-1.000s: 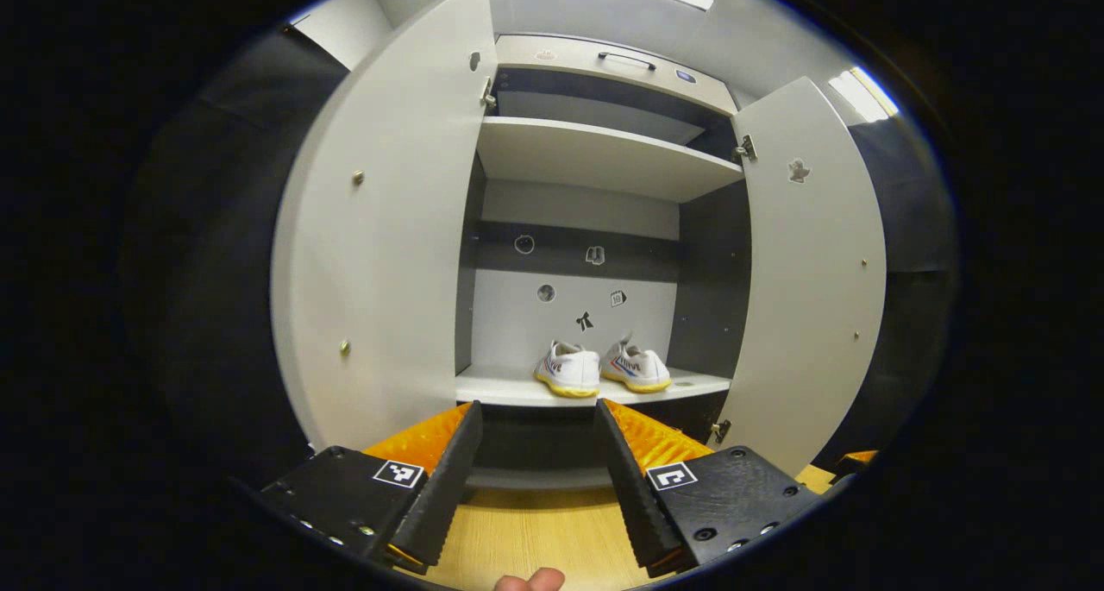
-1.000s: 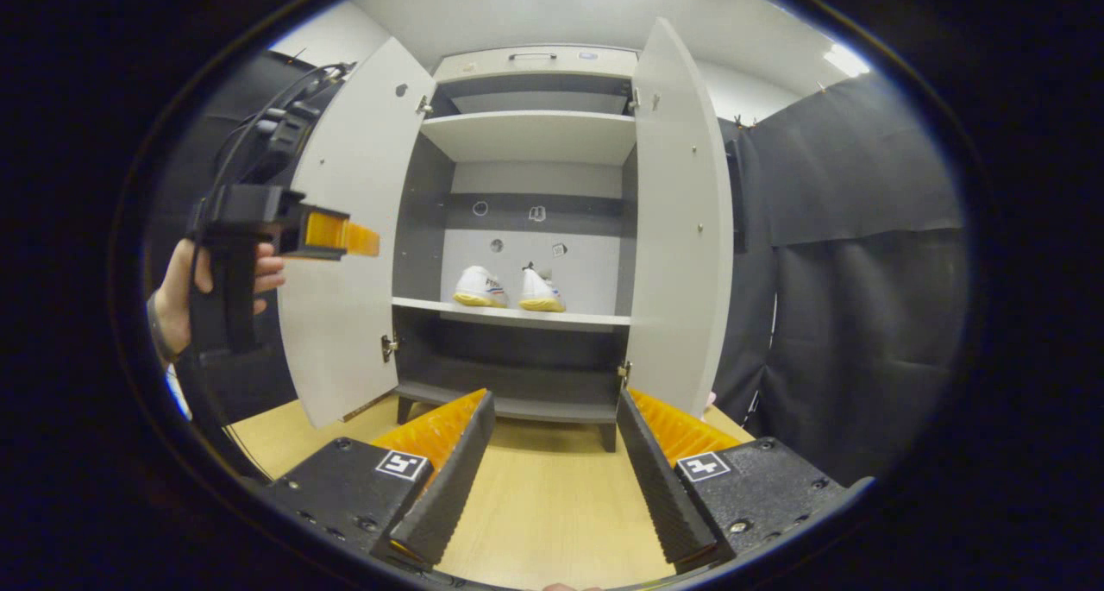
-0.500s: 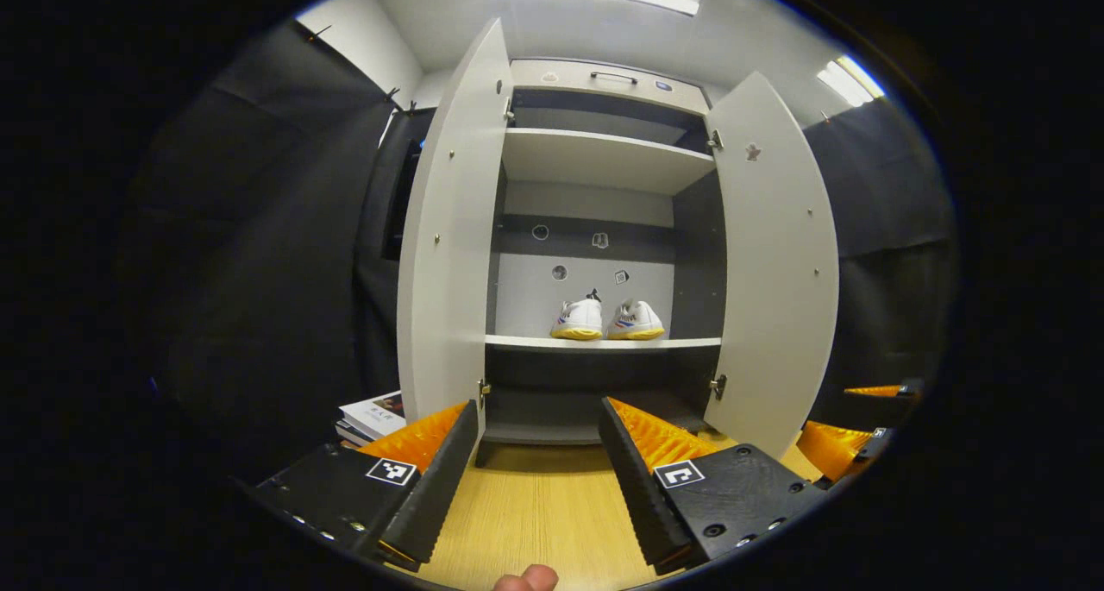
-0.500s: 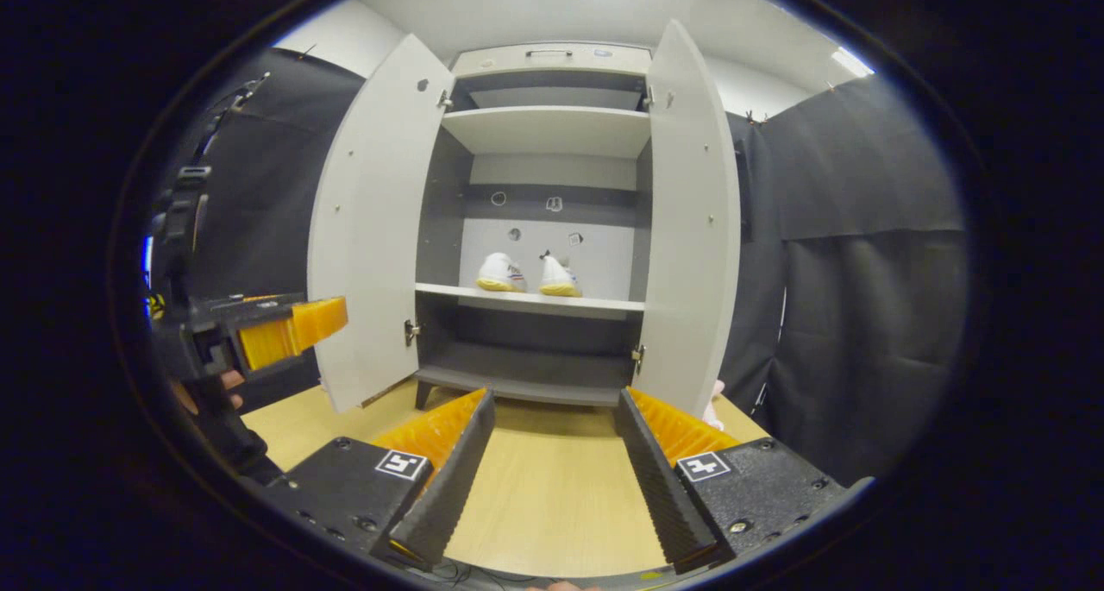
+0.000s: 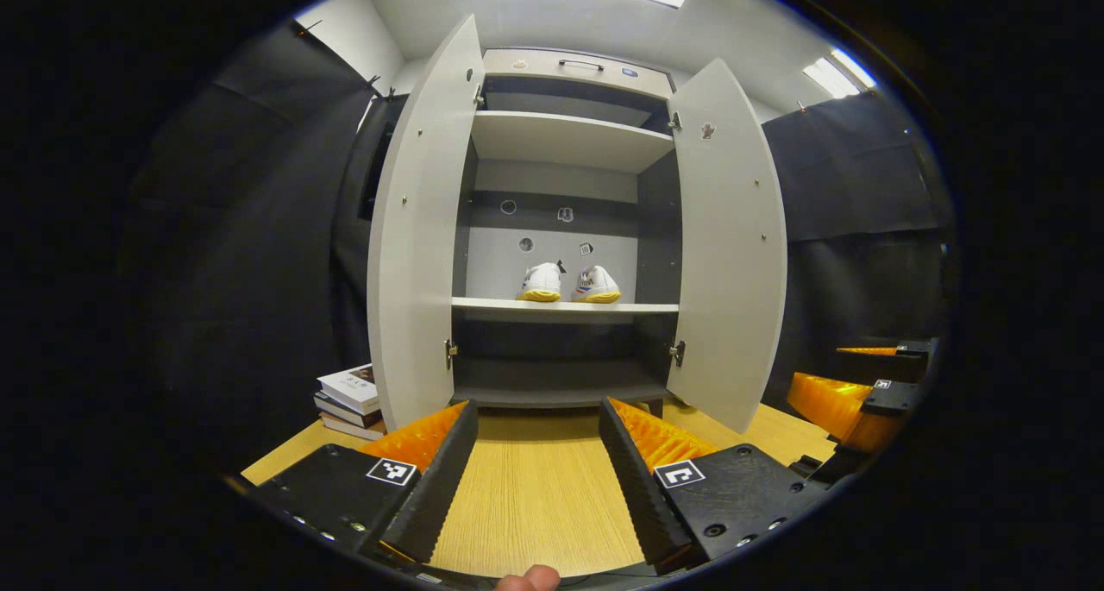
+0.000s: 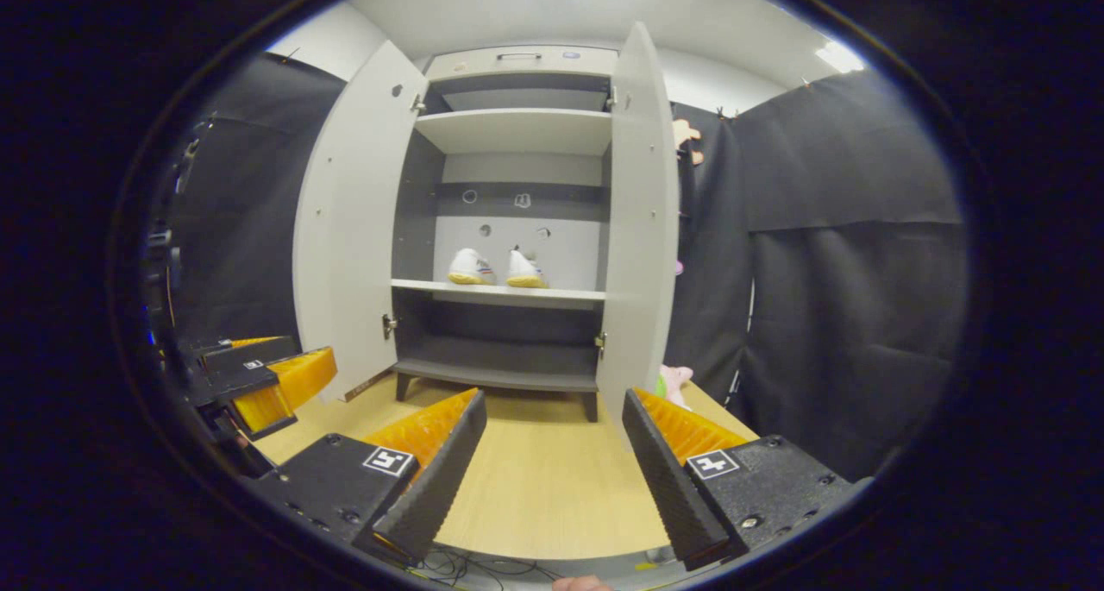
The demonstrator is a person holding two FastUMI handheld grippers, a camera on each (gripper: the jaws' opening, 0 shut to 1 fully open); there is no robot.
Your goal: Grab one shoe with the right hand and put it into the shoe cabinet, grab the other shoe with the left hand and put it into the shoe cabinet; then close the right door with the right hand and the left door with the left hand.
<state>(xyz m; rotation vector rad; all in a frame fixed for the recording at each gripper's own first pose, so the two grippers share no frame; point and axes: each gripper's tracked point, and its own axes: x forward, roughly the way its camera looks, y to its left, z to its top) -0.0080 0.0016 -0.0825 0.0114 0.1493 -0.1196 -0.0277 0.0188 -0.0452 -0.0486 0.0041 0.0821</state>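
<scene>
Shoe cabinet (image 5: 569, 142), frame ctr in both views: 2 doors swung wide, left door (image 5: 414, 246) and right door (image 5: 733, 254) both fully open. Middle shelf (image 5: 561, 309) holds 2 white shoes w/ yellow soles, side by side, heels toward camera: left shoe (image 5: 542, 282), right shoe (image 5: 596, 285), near each other at shelf ctr. Upper shelf (image 5: 569, 138) and bottom compartment carry nothing visible. Left gripper (image 5: 539, 479), bottom of left gripper view: jaws apart, nothing between, over wood floor (image 5: 535, 487). Right gripper (image 6: 552, 479), bottom of right gripper view: jaws apart, holding nothing. Book stack (image 5: 349, 397) lower left, just beside left door.
</scene>
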